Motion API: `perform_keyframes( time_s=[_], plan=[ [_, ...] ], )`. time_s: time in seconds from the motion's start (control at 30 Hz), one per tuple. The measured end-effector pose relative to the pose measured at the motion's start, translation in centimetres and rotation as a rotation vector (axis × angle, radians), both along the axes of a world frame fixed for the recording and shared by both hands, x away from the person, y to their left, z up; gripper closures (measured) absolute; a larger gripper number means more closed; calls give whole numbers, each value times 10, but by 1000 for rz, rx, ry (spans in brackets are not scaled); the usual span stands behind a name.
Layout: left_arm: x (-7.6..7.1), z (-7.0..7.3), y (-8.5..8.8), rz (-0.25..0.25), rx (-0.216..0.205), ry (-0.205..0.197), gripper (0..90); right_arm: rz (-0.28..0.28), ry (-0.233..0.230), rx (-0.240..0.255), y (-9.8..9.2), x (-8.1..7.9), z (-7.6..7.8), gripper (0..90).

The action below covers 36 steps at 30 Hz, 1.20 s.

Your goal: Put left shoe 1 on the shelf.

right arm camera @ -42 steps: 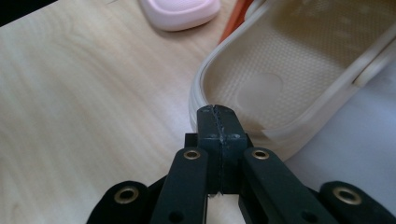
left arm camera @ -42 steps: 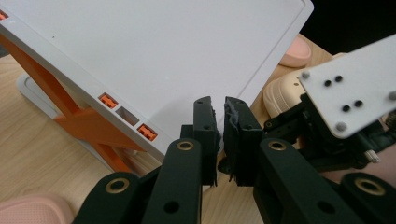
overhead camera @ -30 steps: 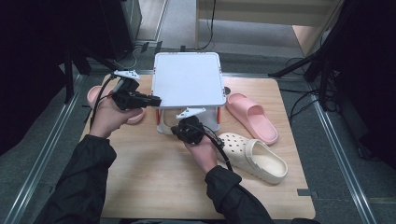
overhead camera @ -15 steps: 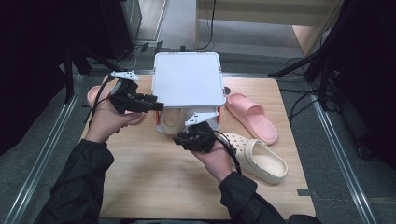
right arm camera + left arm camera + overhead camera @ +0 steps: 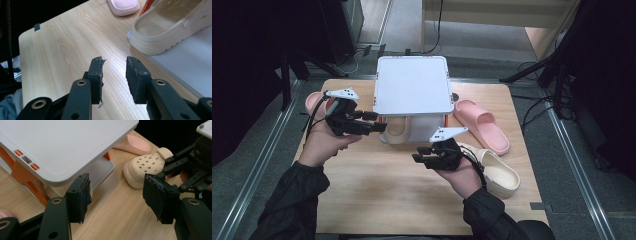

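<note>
- Cream clog [image 5: 398,131], thick ribbed sole, sits on the lower shelf of the white rack [image 5: 412,85]; in the right gripper view [image 5: 172,27] we see its open foot bed and its sole edge at the shelf's front lip.
- The rack's top panel hides most of it from above; we cannot make out its toe end.
- Left gripper [image 5: 379,122]: jaws have just been opening and stand wide apart, nothing between them, tips just beside the rack's left front corner.
- Right gripper [image 5: 418,154]: jaws have just been opening too, parted with bare table [image 5: 65,45] between the pads, off the shoe.
- Second cream clog [image 5: 494,167] with perforated toe lies on the table by our right wrist, partly covered by it.
- Pink slide [image 5: 482,125] lies right of the rack; another pink slide [image 5: 314,102] is mostly hidden behind the left gripper.
</note>
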<state>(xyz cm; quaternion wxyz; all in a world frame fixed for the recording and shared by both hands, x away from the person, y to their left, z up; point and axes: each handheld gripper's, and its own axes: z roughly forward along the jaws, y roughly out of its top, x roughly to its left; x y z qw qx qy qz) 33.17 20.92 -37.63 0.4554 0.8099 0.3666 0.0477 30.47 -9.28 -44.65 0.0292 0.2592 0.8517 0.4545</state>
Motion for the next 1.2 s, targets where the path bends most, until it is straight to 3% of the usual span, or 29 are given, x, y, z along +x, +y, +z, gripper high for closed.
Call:
perform_keyframes(
  time_s=[0.37, 0.57, 0.87, 1.2],
  plan=[
    [-20, -20, -2, 18, 11, -2, 372, 17, -11, -26, -22, -4, 3, 642],
    [-29, -35, -7, 21, 27, -7, 371, 2, -15, -40, -45, -11, 2, 636],
    [-36, -58, -18, 7, 37, 11, 371, -84, -4, -27, -90, -18, 3, 638],
    [-27, -68, -39, -59, 55, 1, 377, -187, 8, -12, -130, -28, 2, 641]
  ],
)
